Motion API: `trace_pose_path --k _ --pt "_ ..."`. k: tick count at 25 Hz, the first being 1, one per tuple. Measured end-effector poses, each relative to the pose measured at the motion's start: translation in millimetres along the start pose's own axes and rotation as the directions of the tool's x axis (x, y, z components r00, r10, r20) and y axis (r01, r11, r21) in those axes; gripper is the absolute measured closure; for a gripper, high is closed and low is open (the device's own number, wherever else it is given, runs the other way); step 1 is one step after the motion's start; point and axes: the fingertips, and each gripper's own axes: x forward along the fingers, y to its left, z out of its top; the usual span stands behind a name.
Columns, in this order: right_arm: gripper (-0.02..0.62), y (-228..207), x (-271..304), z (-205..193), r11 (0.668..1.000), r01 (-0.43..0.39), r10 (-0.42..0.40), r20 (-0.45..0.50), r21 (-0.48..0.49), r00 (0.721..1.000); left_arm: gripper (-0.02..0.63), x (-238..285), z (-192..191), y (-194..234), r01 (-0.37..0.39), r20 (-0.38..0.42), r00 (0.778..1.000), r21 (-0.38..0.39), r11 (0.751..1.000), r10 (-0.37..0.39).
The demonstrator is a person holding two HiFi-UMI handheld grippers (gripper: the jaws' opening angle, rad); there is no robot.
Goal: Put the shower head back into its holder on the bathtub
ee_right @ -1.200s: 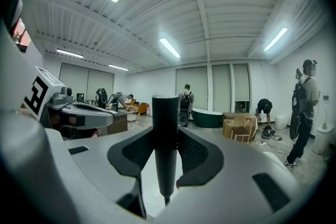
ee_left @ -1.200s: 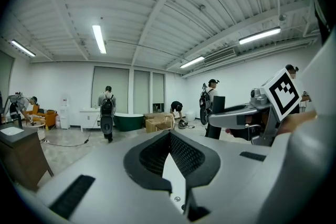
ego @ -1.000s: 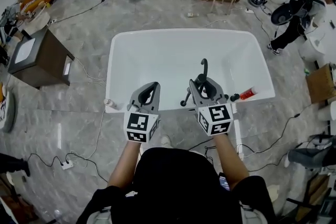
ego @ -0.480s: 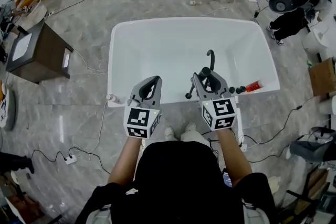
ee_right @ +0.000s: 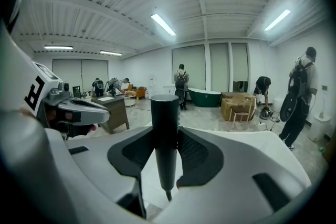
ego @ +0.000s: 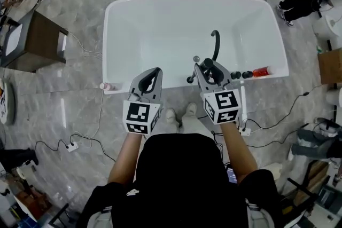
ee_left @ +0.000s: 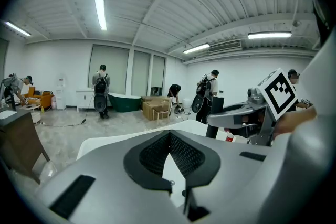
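Head view showed the person standing at the near rim of the white bathtub (ego: 160,34), both tongs reaching over that rim near the frame's centre; the right tongs (ego: 206,68) were clamped on the dark shower head (ee_right: 164,139), whose round handle stood upright between the pads in the right gripper view; the left tongs (ego: 155,73), left of centre, had their tips together with nothing between them. Black fittings (ego: 240,75) sat on the rim just right of the right tongs; which of them was the holder could not be told. To do this step well, I judged, the handle should be kept vertical, its lower end brought squarely over the holder and lowered straight, not at a slant; the grip should loosen only once the handle sat firm; the left tongs should hold clear of the path.
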Motion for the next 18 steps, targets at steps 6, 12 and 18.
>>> trace_pose_path --k 6,12,18 --pt "0.456 -19.1 22.3 -30.2 1.0 -0.019 0.02 -0.055 0.013 0.998 0.592 35.0 -35.3 -0.6 -0.005 -0.071 0.997 -0.048 0.999 0.002" --pt "0.456 -28.9 38.0 -69.7 0.999 -0.027 0.032 -0.124 0.039 0.992 0.592 55.8 -67.0 -5.7 -0.003 -0.129 0.992 -0.064 0.998 -0.006" --pt "0.456 -36.4 47.9 -123.4 0.997 -0.034 0.049 -0.212 0.074 0.976 0.592 72.9 -97.2 -16.2 0.014 -0.18 0.983 -0.068 0.998 -0.026"
